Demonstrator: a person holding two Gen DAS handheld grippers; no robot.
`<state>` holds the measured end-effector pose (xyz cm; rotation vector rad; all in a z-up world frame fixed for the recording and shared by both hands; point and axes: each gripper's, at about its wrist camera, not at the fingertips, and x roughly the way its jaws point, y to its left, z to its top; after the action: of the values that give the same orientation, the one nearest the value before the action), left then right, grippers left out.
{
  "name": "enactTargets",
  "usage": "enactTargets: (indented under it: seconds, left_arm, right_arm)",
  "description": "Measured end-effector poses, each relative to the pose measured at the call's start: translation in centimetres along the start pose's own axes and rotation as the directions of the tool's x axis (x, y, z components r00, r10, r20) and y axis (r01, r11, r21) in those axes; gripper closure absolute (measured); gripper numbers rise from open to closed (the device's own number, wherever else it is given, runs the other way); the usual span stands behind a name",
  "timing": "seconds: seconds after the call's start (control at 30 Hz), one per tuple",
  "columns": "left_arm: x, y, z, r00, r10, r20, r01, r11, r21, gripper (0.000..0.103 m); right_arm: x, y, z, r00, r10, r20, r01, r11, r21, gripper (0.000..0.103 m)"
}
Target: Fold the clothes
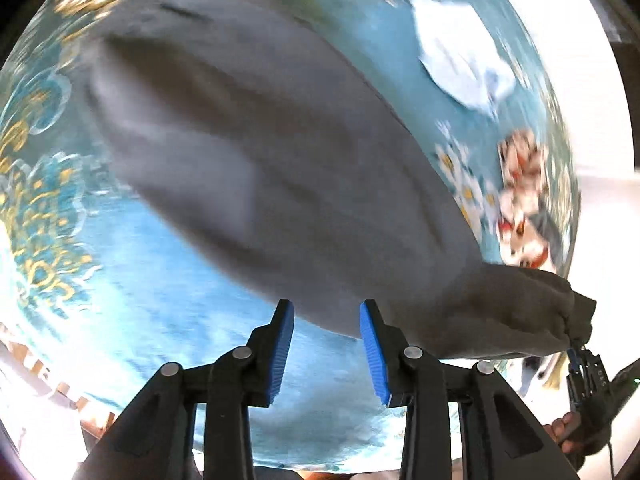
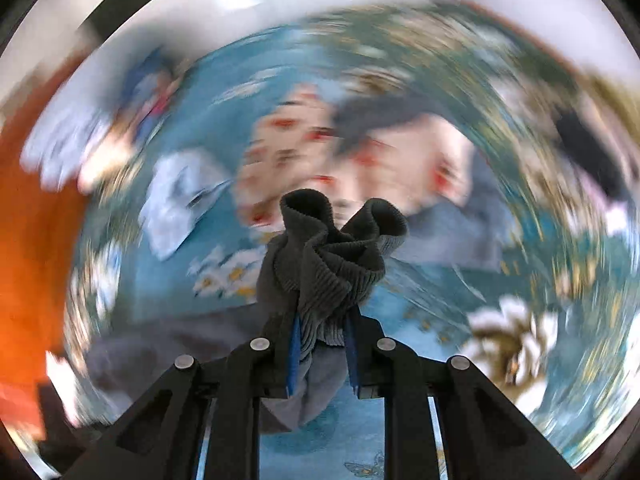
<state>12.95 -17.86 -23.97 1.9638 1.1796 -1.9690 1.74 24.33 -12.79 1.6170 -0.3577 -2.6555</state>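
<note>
My left gripper (image 1: 326,350): jaws apart, gripping nothing, tips at the near hem of the grey garment (image 1: 260,160) | my right gripper (image 2: 320,354): clamped on its bunched ribbed cuff (image 2: 336,248) | garment stretches over the blue floral bedspread (image 1: 160,300) | bare cloth nearest me | white cloth (image 1: 460,56) well apart beyond.

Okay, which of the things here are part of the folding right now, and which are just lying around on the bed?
Part of the job:
- grey garment, spread on the blue floral sheet
- right gripper, shut on the garment's ribbed cuff
- left gripper, open, holding nothing

Lying about:
- white cloth
- red-and-white patterned cloth
</note>
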Motion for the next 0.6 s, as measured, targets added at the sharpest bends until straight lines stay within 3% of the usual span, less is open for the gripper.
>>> enactTargets:
  seconds: [0.1,0.33,0.5,0.6]
  left_arm:
    - [-1.1,2.6,0.6,1.000,-0.027,0.010,0.027,0.999,-0.029,0.065]
    - [-4.2,8.1,2.3,0.996,-0.086,0.036,0.088,0.995,-0.046,0.062]
    - [-4.7,11.1,3.3,0.993,-0.109,0.037,0.112,0.990,-0.081,0.061]
    - [-4.3,11.4,3.6,0.993,-0.117,0.023,0.119,0.990,-0.073,0.056]
  right_arm:
    - [0.4,7.1,-1.2,1.000,-0.010,-0.001,0.010,0.986,-0.167,0.083]
    - [5.6,19.8,-7.1,0.996,-0.074,-0.050,0.050,0.927,-0.372,0.083]
    - [9.8,24.7,-11.2,0.984,-0.141,-0.108,0.073,0.877,-0.474,0.083]
    - [11.1,25.4,-12.5,0.976,-0.144,-0.160,0.052,0.879,-0.474,0.075]
